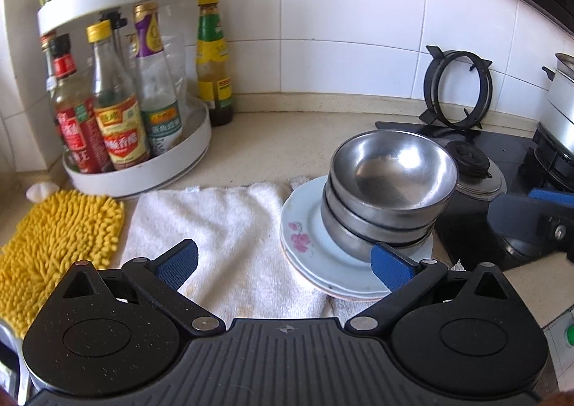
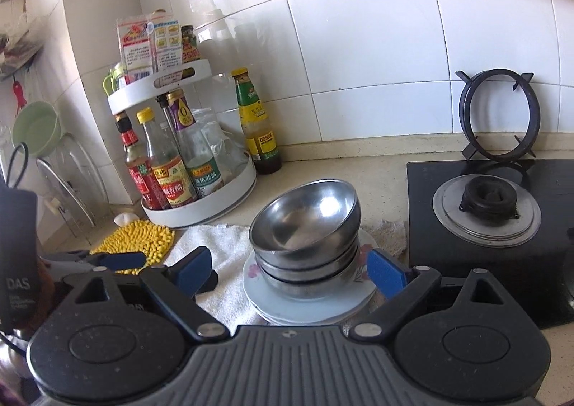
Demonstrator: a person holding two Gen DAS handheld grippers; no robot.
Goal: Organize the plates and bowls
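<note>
Three steel bowls point(image 1: 389, 187) are nested in a stack on a pile of pale floral plates point(image 1: 308, 244), which rests on a white towel point(image 1: 222, 230). The stack shows in the right wrist view too, bowls point(image 2: 305, 223) on plates point(image 2: 297, 302). My left gripper point(image 1: 283, 262) is open and empty, just in front of the towel, with its right finger near the plates' rim. My right gripper point(image 2: 290, 273) is open and empty, its fingers either side of the stack, close in front of it.
A white two-tier condiment rack point(image 1: 143, 169) with sauce bottles stands at the back left. A yellow chenille mat point(image 1: 53, 244) lies left of the towel. A black gas hob point(image 2: 495, 226) with burner is on the right, a loose pan support point(image 2: 498, 115) leaning on the wall.
</note>
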